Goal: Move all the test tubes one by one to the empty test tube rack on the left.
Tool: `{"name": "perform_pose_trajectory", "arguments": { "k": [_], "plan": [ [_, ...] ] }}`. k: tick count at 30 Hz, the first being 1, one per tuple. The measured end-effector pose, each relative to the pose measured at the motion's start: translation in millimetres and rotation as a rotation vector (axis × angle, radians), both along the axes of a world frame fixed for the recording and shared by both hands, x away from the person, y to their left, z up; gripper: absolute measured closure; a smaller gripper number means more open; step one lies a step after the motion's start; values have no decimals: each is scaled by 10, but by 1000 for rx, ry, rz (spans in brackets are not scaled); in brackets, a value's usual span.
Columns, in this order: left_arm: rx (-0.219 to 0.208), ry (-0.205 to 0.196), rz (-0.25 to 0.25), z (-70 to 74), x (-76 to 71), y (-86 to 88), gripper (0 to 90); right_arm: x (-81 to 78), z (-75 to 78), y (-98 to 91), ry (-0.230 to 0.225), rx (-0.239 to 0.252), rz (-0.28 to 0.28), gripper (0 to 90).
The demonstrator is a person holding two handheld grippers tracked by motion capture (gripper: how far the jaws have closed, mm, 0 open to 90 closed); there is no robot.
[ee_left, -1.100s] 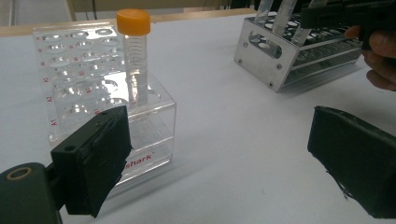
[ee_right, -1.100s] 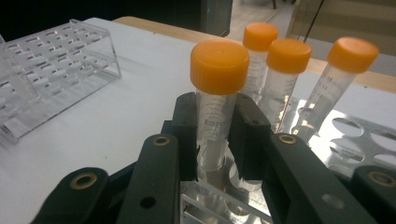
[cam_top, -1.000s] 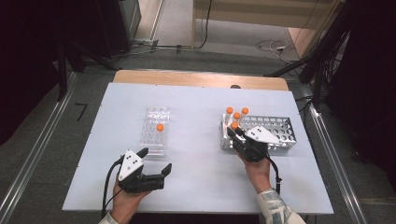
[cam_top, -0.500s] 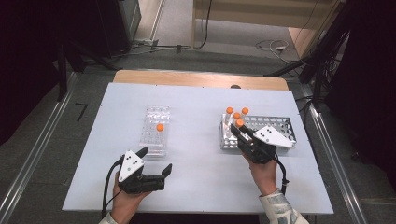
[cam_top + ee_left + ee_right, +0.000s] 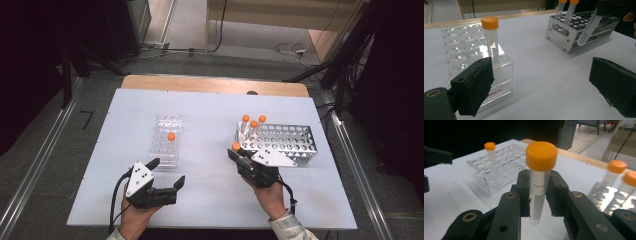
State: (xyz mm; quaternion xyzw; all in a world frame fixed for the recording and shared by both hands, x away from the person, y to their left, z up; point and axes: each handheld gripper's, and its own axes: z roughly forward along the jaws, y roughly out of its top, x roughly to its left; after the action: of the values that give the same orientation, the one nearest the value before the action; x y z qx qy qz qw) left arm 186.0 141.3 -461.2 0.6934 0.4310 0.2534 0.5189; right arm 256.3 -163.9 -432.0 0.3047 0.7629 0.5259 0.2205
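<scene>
Tube held in my right gripper [image 5: 540, 195]: a clear plastic centrifuge tube with an orange screw cap [image 5: 538, 182], clamped just below the cap between my two black pads, which press on it from either side. In the right gripper view its long axis runs upright, cap toward 12 o'clock and rounded tip toward 6 o'clock, the tip hanging free above the white table top [image 5: 210, 110]. In the left gripper view the same tube [image 5: 587, 28] leans, tip toward 7 o'clock, clear of the perforated metal rack [image 5: 564, 41].

In the high view my right gripper [image 5: 239, 152] sits at the 7 o'clock corner of that metal rack [image 5: 290, 142], the orange cap [image 5: 235, 146] showing at its front end. Three more orange-capped tubes [image 5: 253, 125] stand upright in the rack's near-left holes.

My left gripper [image 5: 167, 172] rests on the table at 6 o'clock from the clear acrylic tube rack [image 5: 165, 145], its pads spread wide with nothing between them. One orange-capped tube [image 5: 491, 40] stands upright in that acrylic rack, cap at 12 o'clock.
</scene>
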Motion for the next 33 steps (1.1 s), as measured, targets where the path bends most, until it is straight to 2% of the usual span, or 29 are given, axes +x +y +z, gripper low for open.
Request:
{"name": "perform_pose_trajectory", "arguments": {
  "k": [7,15,25,33],
  "plan": [
    [-20,-12,-35,52,-34,-67,84,-106,-139,270,38,-48,89,715],
    [-43,-29,-96,153,-64,-193,151,-183,-250,469,69,-78,164,715],
    [-33,-49,-145,177,-49,-315,314,-273,-305,636,75,-96,217,715],
    [-26,-40,-164,154,-20,-360,446,-314,-328,719,79,-105,244,715]
  ]
}}
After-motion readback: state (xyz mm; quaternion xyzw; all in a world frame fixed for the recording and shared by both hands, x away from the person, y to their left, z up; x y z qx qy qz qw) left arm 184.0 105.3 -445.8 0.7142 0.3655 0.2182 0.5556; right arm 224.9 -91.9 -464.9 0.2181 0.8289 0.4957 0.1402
